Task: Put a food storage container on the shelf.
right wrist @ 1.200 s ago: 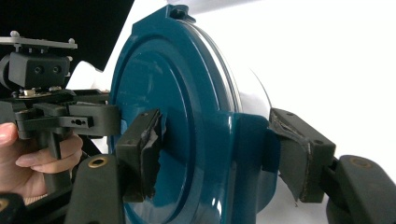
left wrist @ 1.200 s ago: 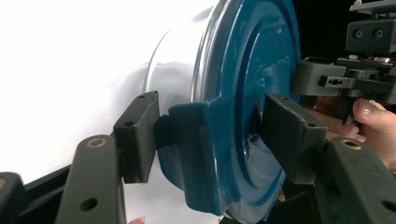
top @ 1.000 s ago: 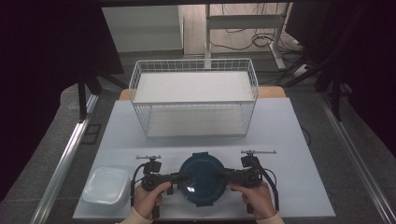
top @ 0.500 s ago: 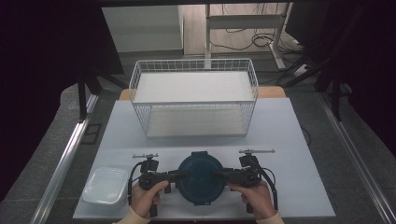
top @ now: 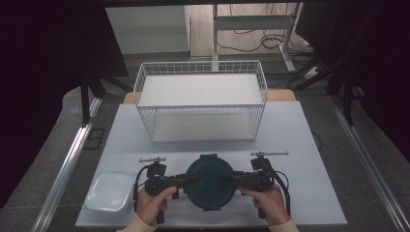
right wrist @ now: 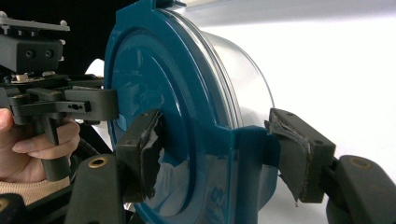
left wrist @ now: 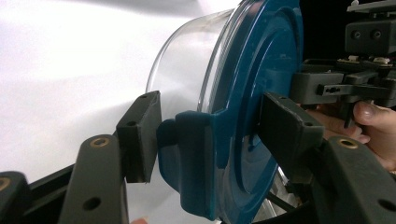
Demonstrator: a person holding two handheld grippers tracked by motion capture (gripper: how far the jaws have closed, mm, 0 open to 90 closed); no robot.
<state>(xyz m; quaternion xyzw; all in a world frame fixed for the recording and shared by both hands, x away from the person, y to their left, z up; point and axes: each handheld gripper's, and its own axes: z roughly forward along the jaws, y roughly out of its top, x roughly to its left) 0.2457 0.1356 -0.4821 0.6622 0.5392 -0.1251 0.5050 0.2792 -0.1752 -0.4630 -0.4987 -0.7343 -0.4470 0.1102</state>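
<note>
My left tongs [left wrist: 205,140] and right tongs [right wrist: 219,154] each straddle a latch tab of the blue-lidded clear container [top: 210,181] between them, pads near-touching; I judge it rigid, slick, probably glass-heavy, so tabs are the safest purchase.

Wire basket [top: 200,104] blocks the far middle of the bench [top: 290,130]; bare strips left and right of it. White tub [top: 110,192] sits near-left, just beside the left claw [top: 186,181]. Lidded container [top: 210,181] fills the gap between left and right claw [top: 231,180]. Open bench between container and basket.
</note>
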